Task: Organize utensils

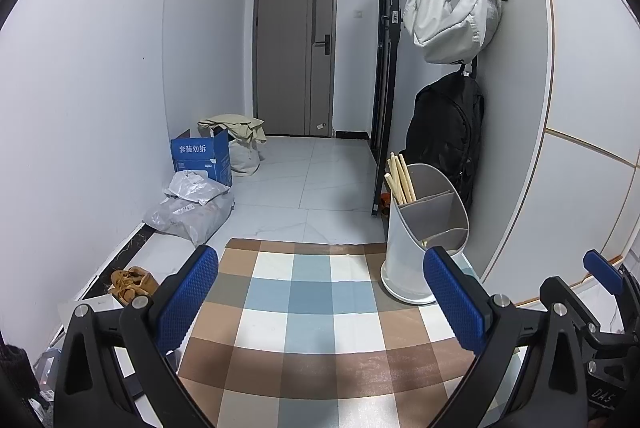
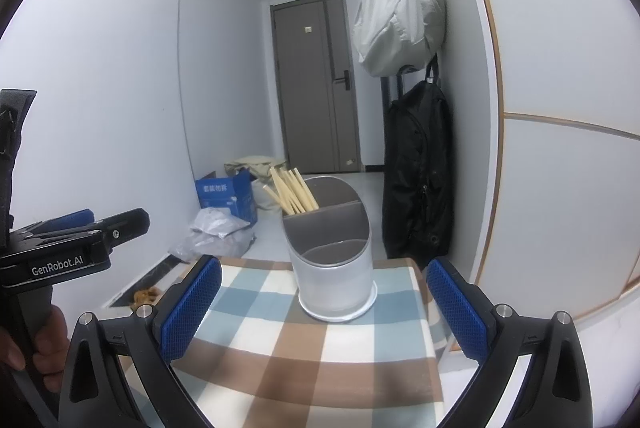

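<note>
On the checked cloth (image 2: 288,348), at 12 o'clock from the right gripper (image 2: 324,308), stands the white utensil holder (image 2: 334,284), upright, near the cloth's far edge. Grey dividers split it into compartments; wooden chopsticks (image 2: 294,192) sit in the farthest one, leaning toward 11 o'clock. Front compartments look empty of tall items in the right wrist view; in the left wrist view something pale shows low in the near one, too small to tell. From the left gripper (image 1: 320,304) the same holder (image 1: 404,256) is at 1 o'clock, chopsticks (image 1: 400,180) poking out its far side.

Right gripper: blue pads (image 2: 190,308) spread wide, released, nothing between them. Left gripper: blue pads (image 1: 186,300) also wide apart, empty, over bare cloth (image 1: 320,308). Both hover short of the holder, not touching it. Right gripper's body (image 1: 600,308) shows at 3 o'clock in the left view; left gripper's body (image 2: 72,248) at 9 o'clock in the right view, a hand (image 2: 36,344) wrapped on its handle.

Beyond: black backpack (image 2: 418,172) hanging at 1 o'clock against the wall, white bag (image 2: 400,24) above it. Grey door (image 2: 316,84) at 12 o'clock down the hall. Blue carton (image 2: 226,198) and grey plastic bags (image 2: 216,236) on the floor at 10 o'clock.
</note>
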Action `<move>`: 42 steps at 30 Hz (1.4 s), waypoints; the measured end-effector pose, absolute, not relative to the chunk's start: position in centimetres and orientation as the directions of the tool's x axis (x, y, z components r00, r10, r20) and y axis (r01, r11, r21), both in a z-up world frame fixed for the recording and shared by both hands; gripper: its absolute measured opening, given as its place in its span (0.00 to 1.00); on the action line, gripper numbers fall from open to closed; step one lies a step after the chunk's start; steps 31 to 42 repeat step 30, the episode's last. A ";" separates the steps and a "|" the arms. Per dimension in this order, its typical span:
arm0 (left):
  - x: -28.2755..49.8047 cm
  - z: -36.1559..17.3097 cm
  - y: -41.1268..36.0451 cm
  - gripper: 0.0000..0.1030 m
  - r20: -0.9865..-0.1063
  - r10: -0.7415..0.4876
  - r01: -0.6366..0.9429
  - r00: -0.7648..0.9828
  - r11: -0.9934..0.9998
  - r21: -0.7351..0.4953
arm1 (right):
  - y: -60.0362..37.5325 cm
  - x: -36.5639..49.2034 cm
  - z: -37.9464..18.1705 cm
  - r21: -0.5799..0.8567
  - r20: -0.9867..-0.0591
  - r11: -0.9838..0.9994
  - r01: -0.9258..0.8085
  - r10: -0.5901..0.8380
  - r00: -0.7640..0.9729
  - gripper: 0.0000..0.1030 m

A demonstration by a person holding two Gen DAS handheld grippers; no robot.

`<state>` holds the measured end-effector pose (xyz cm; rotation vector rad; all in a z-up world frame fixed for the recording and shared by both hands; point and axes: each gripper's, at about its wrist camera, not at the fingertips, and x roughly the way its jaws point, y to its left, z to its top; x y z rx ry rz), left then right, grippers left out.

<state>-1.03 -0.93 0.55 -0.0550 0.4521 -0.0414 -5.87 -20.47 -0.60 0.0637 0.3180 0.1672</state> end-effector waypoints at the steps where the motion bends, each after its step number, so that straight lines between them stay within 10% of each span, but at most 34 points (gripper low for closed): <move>1: -1.0 0.6 -0.9 0.97 -0.435 -0.052 0.028 0.899 0.998 -0.063 | -20.5 -5.8 -0.6 0.089 -0.306 0.984 -0.154 0.174 0.936 1.00; 42: -1.1 0.4 -1.5 0.97 -0.436 -0.037 0.020 0.899 0.999 -0.043 | -20.8 -5.6 -0.9 0.088 -0.317 0.982 -0.165 0.185 0.930 1.00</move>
